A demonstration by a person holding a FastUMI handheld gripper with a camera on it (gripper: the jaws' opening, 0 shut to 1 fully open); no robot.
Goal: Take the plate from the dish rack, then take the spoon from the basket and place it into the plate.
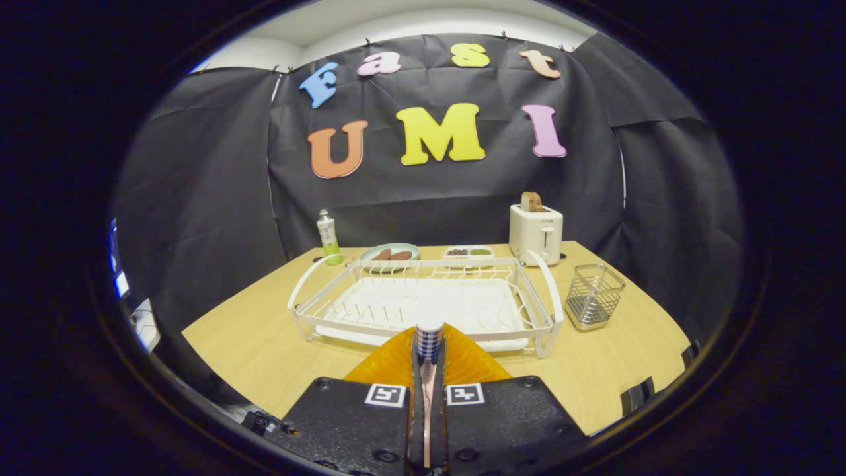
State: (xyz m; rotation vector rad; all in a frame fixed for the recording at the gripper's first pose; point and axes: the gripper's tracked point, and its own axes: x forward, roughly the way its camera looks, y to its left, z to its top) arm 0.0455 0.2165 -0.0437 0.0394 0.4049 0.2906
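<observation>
Tongs level, pressed together on spoon, its checked handle upright | orange plate directly beneath | white dish rack just ahead | wire basket beyond, right

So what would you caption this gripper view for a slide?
Gripper shut on a checked-handled spoon over the orange plate, white dish rack and wire basket beyond the fingers.
</observation>
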